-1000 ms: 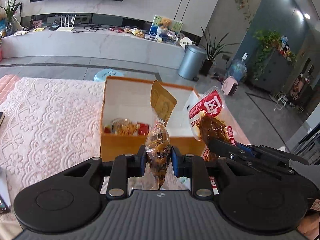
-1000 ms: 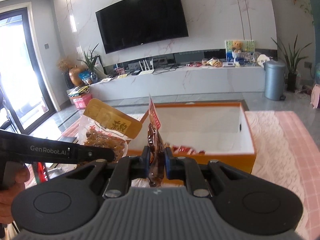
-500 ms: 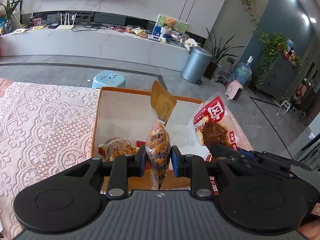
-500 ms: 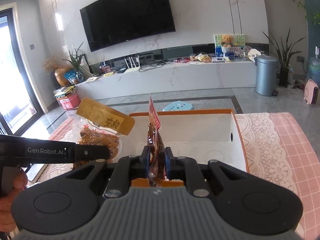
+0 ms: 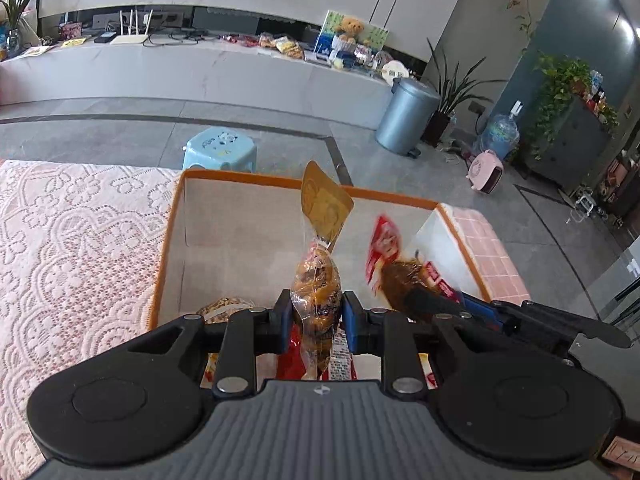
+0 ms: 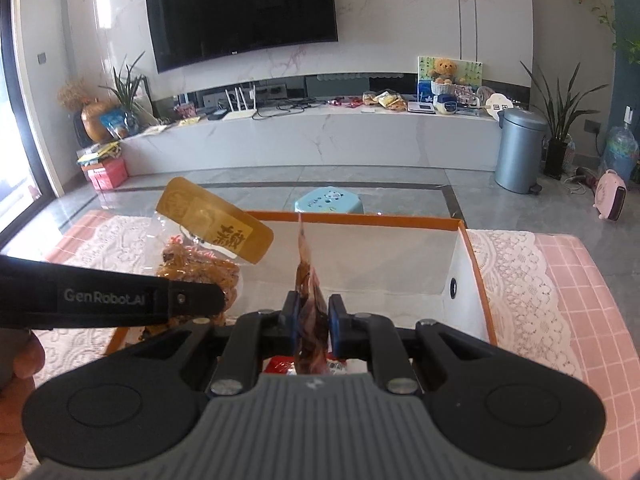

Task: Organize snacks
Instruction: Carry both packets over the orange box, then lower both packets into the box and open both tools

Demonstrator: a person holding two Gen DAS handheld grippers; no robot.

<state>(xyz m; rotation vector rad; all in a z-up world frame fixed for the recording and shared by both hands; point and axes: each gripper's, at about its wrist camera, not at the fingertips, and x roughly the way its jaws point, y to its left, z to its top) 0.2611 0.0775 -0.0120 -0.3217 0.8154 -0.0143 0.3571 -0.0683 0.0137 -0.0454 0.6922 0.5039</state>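
An orange-rimmed box (image 5: 168, 240) with a white inside stands on the lace tablecloth; it also shows in the right wrist view (image 6: 476, 264). My left gripper (image 5: 316, 316) is shut on a clear snack bag with a gold top (image 5: 318, 280) and holds it over the box. My right gripper (image 6: 312, 320) is shut on a red-labelled packet of dark snack (image 6: 308, 304), also over the box. That packet shows in the left wrist view (image 5: 396, 268), blurred. The gold-topped bag shows in the right wrist view (image 6: 212, 232). Other snacks (image 5: 224, 306) lie on the box floor.
A pink lace tablecloth (image 5: 72, 248) covers the table around the box. Beyond the table's far edge are a blue stool (image 5: 220, 148), a grey bin (image 5: 406, 120) and a long white TV console (image 6: 320, 140).
Both grippers have moved forward and down with their bags, from in front of the box to over its inside. The red packet has swung and blurred.
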